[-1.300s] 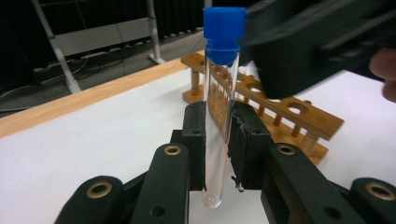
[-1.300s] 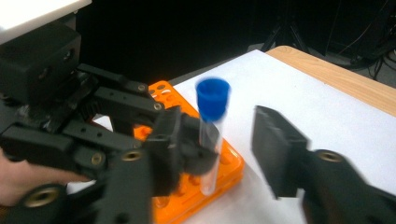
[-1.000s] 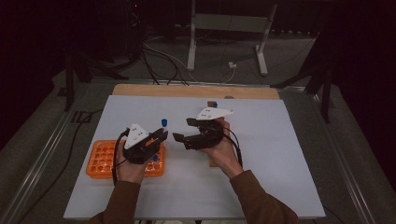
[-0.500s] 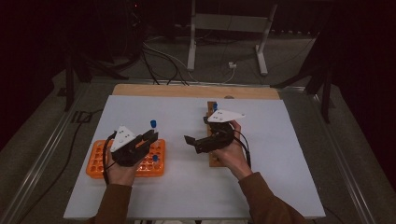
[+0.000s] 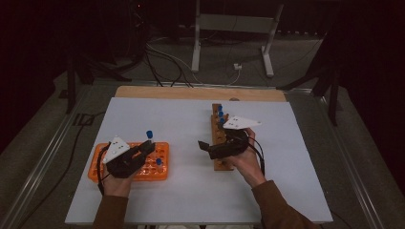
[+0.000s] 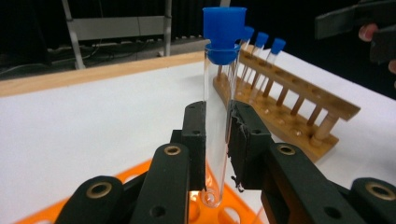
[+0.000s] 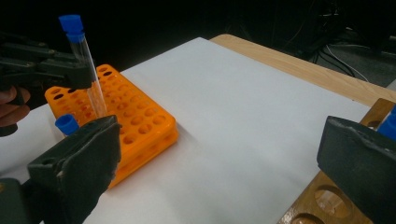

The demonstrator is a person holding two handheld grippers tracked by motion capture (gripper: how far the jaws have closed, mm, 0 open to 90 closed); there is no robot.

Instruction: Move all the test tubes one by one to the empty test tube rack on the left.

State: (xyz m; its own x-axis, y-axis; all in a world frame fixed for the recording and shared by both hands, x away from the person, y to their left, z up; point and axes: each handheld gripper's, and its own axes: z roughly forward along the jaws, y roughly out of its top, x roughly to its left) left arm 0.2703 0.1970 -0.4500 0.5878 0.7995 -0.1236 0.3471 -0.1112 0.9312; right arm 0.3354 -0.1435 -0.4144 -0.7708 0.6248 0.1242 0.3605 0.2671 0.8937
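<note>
The room is dim, with black surroundings at the top and sides of the high view. The white counter [image 5: 181,119] is the brightest area, evenly lit, with only soft shadows. Both gripper views are grainy, with near jaws soft-focused.

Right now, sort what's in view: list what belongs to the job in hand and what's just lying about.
In the job:
- test tube with blue cap, clamped in the left claw
- orange rack, one capped tube standing in it
- wooden rack with blue-capped tubes
- right claw, jaws just opened, nothing between them

Lying about:
- cables on the floor
- metal stand behind the table
</note>
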